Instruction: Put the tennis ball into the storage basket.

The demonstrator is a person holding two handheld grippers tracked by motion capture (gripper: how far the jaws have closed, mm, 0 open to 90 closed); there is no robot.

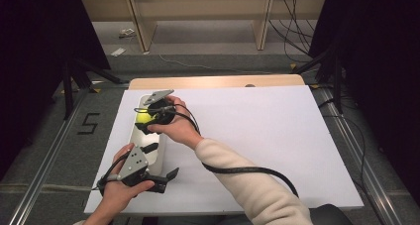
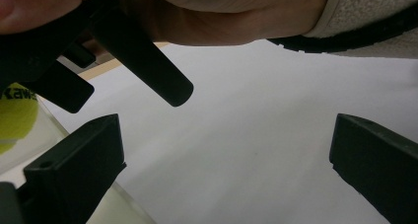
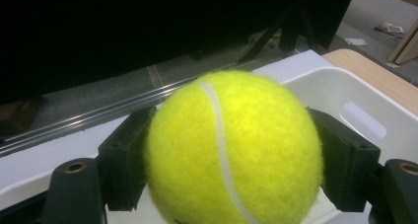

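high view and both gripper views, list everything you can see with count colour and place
tennis ball: 1, yellow-green, clamped between the right gripper's jaws above the tray
tray: 1, white, long, at the left edge of the board
board: 1, white, covering most of the table
table: 1, light wood, edge showing beyond the board
floor marking: 1, black figure 5, on the grey floor left of the table
right gripper: 1, black with grey plate, over the tray's far end, shut on the ball
left gripper: 1, black with grey plate, by the tray's near end, jaws apart
sleeve: 1, cream, on the right arm
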